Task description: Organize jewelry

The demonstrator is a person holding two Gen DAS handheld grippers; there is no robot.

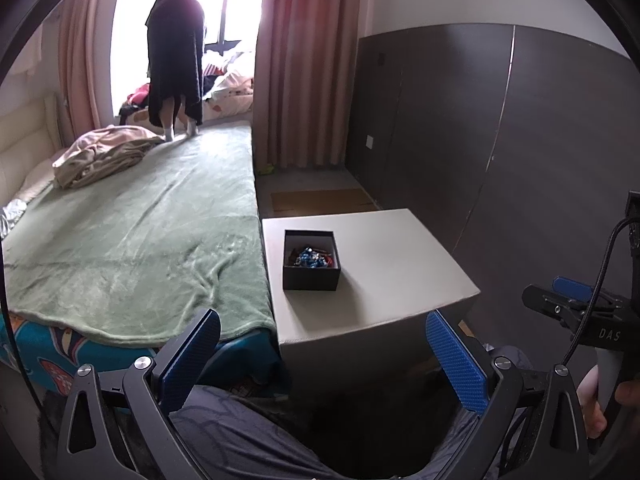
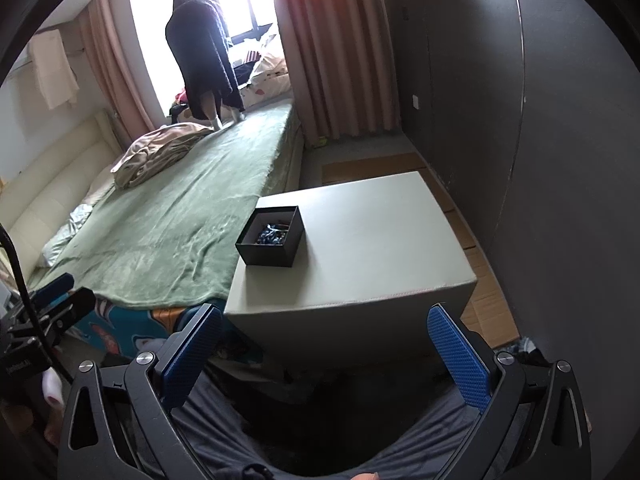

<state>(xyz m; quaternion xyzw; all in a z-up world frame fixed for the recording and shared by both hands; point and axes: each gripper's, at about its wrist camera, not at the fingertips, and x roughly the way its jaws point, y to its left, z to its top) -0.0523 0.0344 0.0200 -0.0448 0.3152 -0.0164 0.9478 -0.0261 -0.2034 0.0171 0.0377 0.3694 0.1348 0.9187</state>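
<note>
A small black open box (image 1: 311,261) sits on the left part of a grey cube stool (image 1: 384,264). It holds a tangle of blue and red beaded jewelry (image 1: 310,258). The box (image 2: 271,237) and jewelry (image 2: 272,234) also show in the right wrist view on the stool (image 2: 372,240). My left gripper (image 1: 324,356) is open and empty, held low in front of the stool. My right gripper (image 2: 326,354) is open and empty, also low before the stool. The right gripper also shows at the right edge of the left wrist view (image 1: 560,294).
A bed with a green blanket (image 1: 132,248) lies left of the stool, with a beige bundle (image 1: 100,154). A person in dark clothes (image 1: 176,60) stands on the bed by the window. Dark wardrobe panels (image 1: 480,140) and cardboard on the floor (image 1: 320,200) lie beyond.
</note>
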